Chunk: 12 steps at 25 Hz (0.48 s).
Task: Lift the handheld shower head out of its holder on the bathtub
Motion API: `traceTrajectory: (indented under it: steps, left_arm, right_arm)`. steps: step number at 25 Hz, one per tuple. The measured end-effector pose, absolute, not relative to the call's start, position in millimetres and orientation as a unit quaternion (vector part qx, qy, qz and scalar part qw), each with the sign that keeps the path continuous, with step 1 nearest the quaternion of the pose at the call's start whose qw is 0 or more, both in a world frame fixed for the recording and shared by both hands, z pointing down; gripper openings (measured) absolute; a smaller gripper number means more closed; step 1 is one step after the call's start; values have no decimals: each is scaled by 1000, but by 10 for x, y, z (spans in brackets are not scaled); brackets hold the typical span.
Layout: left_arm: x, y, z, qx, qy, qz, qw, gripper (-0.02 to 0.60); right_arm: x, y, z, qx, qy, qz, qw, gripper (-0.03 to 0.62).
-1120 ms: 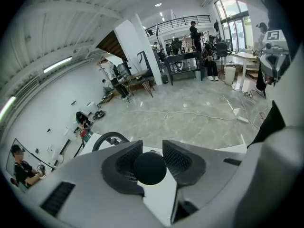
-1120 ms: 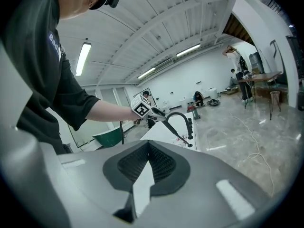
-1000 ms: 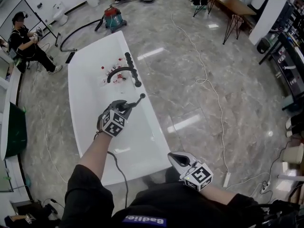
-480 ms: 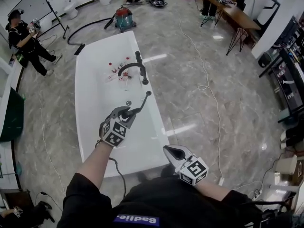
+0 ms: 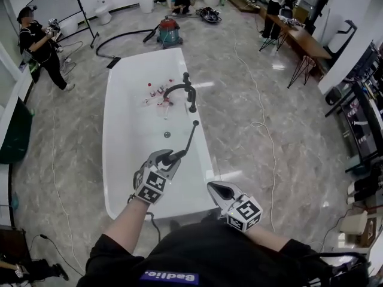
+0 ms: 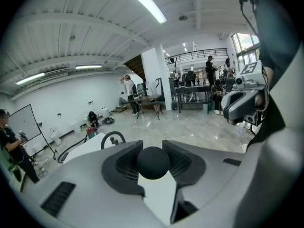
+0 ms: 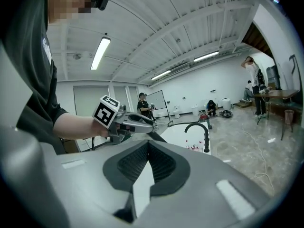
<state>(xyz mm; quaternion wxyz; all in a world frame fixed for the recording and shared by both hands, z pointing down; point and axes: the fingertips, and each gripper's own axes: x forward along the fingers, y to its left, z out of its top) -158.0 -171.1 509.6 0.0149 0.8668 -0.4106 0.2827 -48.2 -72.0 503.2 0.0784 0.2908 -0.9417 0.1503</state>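
The left gripper (image 5: 170, 157) is squeezed tight on the long black shower head (image 5: 189, 137). The shower head is up in the air over the near right side of the big white bathtub (image 5: 108, 154), out of its holder. Its far tip points toward the black curved tap (image 5: 181, 89) on the tub's right edge. The right gripper (image 5: 215, 190) is closed with nothing in it, near the person's body. Both grippers have cubes with black and white squares. The black shirt has a blue patch (image 5: 170, 277) with white letters, too hard to read.
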Motion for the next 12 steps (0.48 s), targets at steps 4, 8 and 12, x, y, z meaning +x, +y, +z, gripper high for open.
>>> traceTrajectory:
  steps: [4,8,12]
  left_arm:
    - [-1721,-1409,5015,866,-429,253,36,130]
    - [-1901,-1129,4914,864,-444,233,49,130]
    - [-2029,-854,4778,864,-457,202,62,130]
  right_arm:
    - [-616,-591,4972,282,-945,142,82,2]
    - [-771,-464,4935,274,-948,141,82,2]
    - [-941,-354,4919,264,-951,137,84,2]
